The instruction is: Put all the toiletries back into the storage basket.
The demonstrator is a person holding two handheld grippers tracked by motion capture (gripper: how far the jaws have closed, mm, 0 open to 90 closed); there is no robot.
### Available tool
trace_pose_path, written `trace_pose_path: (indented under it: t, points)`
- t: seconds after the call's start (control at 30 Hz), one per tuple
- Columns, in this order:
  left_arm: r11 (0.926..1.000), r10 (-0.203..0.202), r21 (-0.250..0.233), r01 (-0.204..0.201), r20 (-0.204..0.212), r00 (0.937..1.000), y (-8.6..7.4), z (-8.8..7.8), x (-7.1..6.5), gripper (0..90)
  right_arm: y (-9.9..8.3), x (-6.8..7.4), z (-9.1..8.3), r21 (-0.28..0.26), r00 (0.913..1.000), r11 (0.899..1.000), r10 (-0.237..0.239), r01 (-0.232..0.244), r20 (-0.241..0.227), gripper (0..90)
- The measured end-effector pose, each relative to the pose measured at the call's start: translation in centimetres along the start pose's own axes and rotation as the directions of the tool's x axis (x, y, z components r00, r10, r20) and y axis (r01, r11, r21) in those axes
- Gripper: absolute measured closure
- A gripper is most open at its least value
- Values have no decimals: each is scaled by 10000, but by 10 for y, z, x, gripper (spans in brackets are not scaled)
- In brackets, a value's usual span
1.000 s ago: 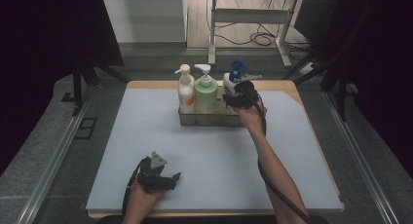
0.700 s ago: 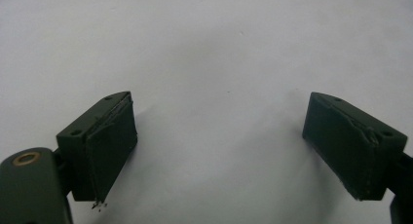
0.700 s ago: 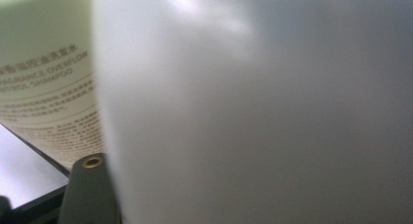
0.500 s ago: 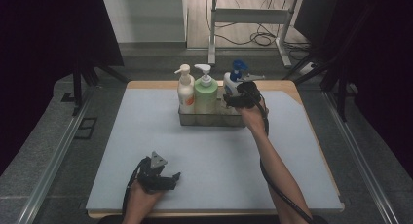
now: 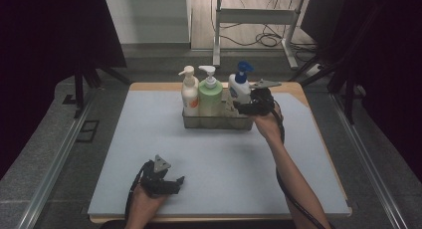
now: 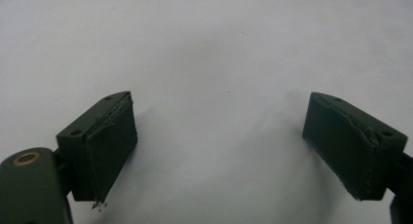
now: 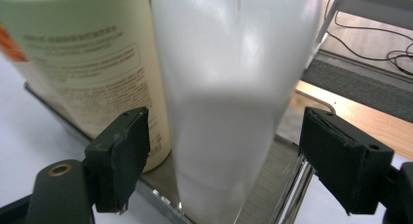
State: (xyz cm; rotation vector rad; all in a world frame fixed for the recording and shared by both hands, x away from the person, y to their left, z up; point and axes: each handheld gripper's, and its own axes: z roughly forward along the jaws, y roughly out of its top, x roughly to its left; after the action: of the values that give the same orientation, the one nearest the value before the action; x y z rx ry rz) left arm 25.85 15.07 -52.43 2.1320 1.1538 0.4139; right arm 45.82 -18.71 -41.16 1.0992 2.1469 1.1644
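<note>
Three pump bottles stand in a metal caddy (image 5: 214,123) at the back of the mat: a cream one (image 5: 188,92), a pale green one (image 5: 210,94) and a white one with a blue pump (image 5: 239,87). My right gripper (image 5: 240,108) is at the caddy's right end, level with the white bottle. In the right gripper view the white bottle (image 7: 229,87) stands between the jaws of my right gripper (image 7: 224,156), which have just been opening; gaps show on both sides, so it is open. My left gripper (image 5: 178,182) rests near the front edge, open and empty (image 6: 221,146).
The green bottle (image 7: 87,53) stands close beside the white one in the caddy (image 7: 287,185). The pale blue mat (image 5: 149,139) covers the table. Behind the table are a desk frame (image 5: 259,15) and floor cables (image 5: 268,40); rails run along both sides.
My right gripper has drawn back slightly from the caddy toward the near right. The left gripper has stayed where it was.
</note>
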Motion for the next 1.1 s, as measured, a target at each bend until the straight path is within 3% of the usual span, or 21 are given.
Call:
trace_pose_path:
  t: [0.23,0.37,0.57,0.73,0.97,1.1]
  points:
    - [10000,-3,-15,3,-4,10000,0,0,0,121,-10,-1,-10,263,9995,9996,47,-39,-309,220]
    - [10000,0,1,0,-9,10000,0,0,0,121,-15,-3,-16,344,9990,9993,139,-124,-424,276]
    - [10000,-4,-4,4,-10,10000,0,0,0,121,-22,-11,-26,590,9973,9977,355,-318,-640,415]
    - [10000,0,0,0,-13,10000,0,0,0,121,-27,-24,-31,707,9939,9940,877,-830,-668,586]
    - [10000,0,-2,0,-11,10000,0,0,0,121,-29,-34,-22,697,9938,9924,1041,-1013,-381,808]
    - [10000,-2,-1,2,-8,10000,0,0,0,121,-30,-37,-12,821,9927,9906,1132,-1096,-406,890]
